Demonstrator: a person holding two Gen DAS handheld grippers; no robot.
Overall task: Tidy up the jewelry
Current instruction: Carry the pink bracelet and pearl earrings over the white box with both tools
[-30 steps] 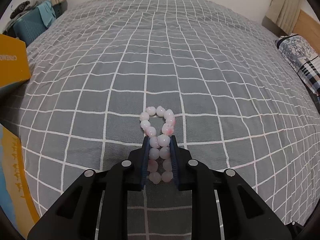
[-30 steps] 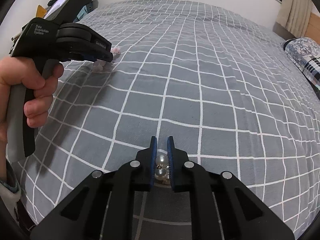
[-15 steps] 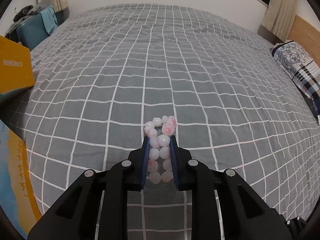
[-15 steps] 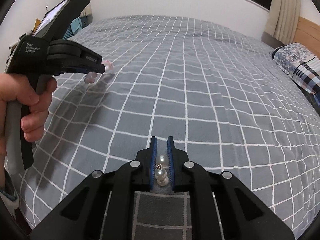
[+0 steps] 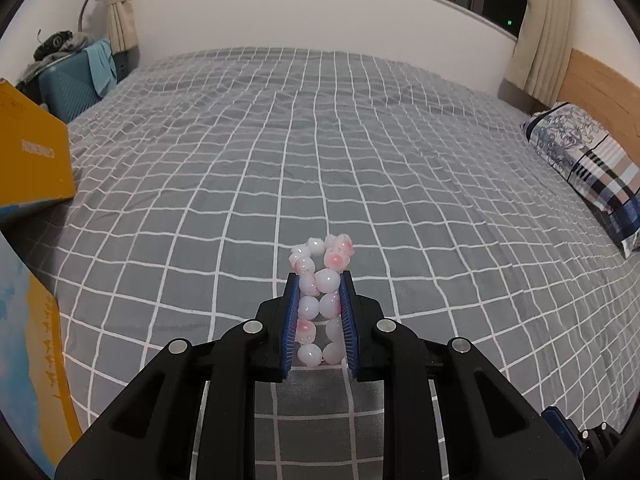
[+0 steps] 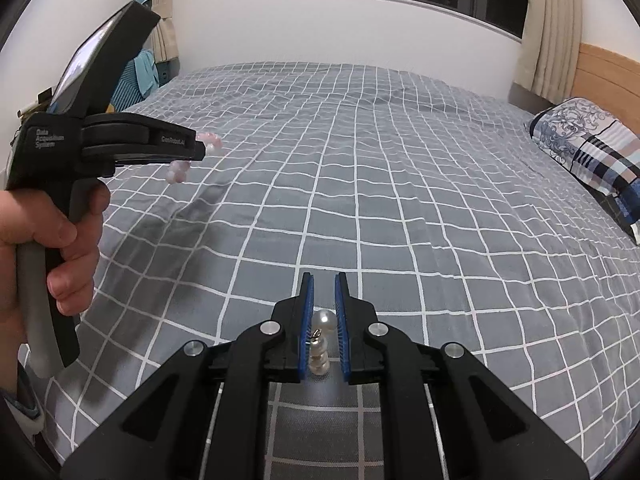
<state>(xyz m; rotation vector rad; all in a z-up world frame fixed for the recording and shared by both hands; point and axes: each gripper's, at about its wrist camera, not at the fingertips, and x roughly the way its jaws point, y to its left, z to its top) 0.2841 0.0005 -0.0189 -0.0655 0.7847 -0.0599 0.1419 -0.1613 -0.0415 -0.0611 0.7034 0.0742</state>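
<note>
My left tongs [image 5: 319, 280] pinch the pink bead bracelet [image 5: 322, 296], my right tongs [image 6: 324, 284] grip pearl jewelry [image 6: 320, 344], its lower end hidden low in frame.

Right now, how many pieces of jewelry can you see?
2. A pink bead bracelet clamped in the left gripper, and a pearl piece pinched in the right gripper. None shows on the bed.

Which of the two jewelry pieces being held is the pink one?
The beaded bracelet, clamped in the left gripper, is pink, a loop of pale pink beads. The pearl piece in the right gripper is white with a metal fitting.
</note>
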